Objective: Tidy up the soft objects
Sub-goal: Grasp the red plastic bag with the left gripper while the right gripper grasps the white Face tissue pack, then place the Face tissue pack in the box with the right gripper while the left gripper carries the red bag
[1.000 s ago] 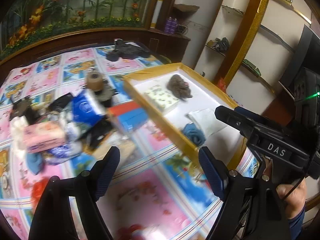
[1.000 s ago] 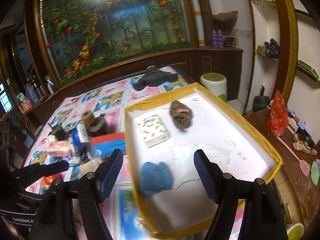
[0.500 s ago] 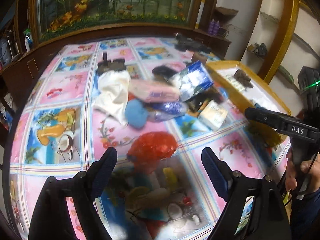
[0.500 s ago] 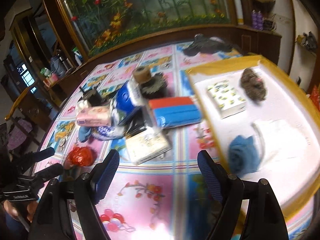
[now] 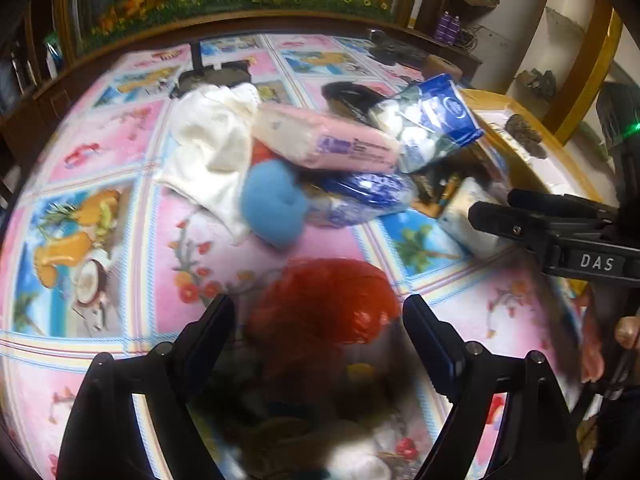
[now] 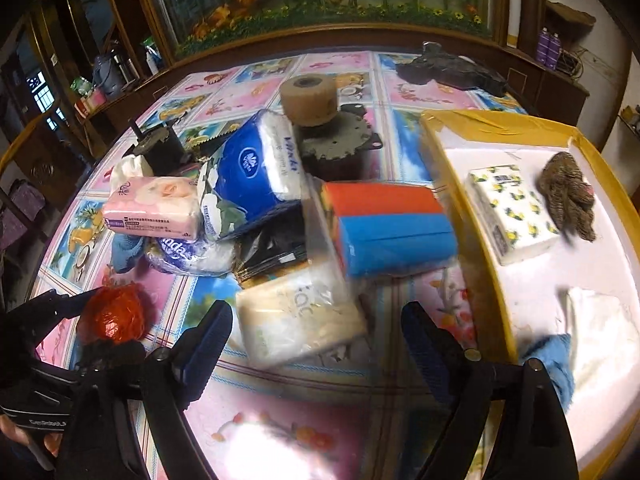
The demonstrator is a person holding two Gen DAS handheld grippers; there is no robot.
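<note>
The tray [image 6: 496, 128] filled the right of the right view; the pile sat mid-counter [image 6: 280, 420]. The left gripper [image 5: 316, 320], jaws apart, straddled the red ball [image 5: 324, 300] at lower centre: its slick wrap might slip out. The right gripper [image 6: 316, 336], jaws apart, neared the tissue pack [image 6: 296, 316], risking a nudge. Legible: "DAS", "Vinda".

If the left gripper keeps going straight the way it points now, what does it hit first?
Most likely the red bag: it sits right ahead between the open fingers of the left gripper. Depth is blurred, so contact distance is unclear.
</note>
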